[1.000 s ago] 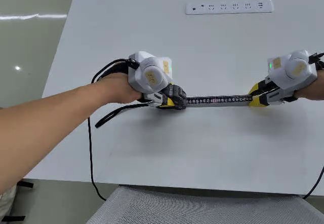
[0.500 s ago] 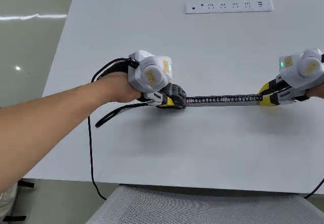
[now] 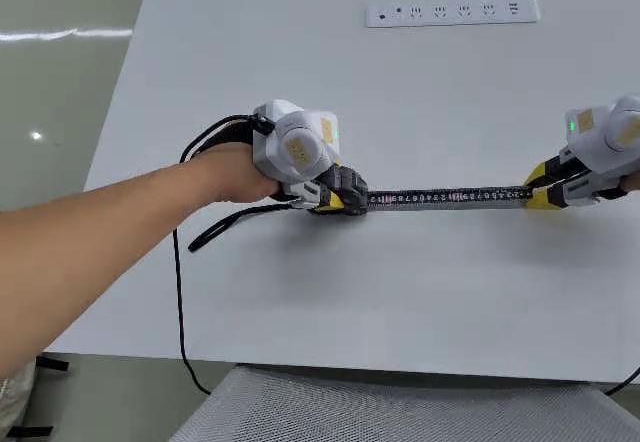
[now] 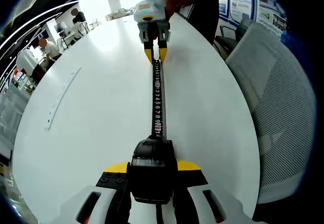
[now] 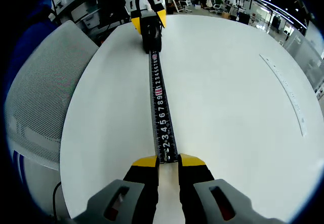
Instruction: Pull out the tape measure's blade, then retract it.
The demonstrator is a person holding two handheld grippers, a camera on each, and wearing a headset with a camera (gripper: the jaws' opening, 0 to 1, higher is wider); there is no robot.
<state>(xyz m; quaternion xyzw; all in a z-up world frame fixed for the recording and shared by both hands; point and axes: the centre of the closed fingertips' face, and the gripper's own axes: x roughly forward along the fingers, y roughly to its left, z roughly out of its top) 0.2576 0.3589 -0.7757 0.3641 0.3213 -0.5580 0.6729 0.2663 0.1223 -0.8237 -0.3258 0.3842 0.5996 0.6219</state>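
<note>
Tape measure case (image 4: 152, 169) is being clamped by left gripper (image 3: 328, 198), blade tip (image 5: 166, 155) pinched by right gripper (image 3: 540, 188); slipping risks snap-back.

The stretched blade (image 3: 445, 198) spans the gap between the left gripper (image 3: 332, 196) and the right gripper (image 3: 540, 189); bare table (image 3: 400, 292) lies open on either side of it, a power strip (image 3: 452, 12) well beyond.
</note>
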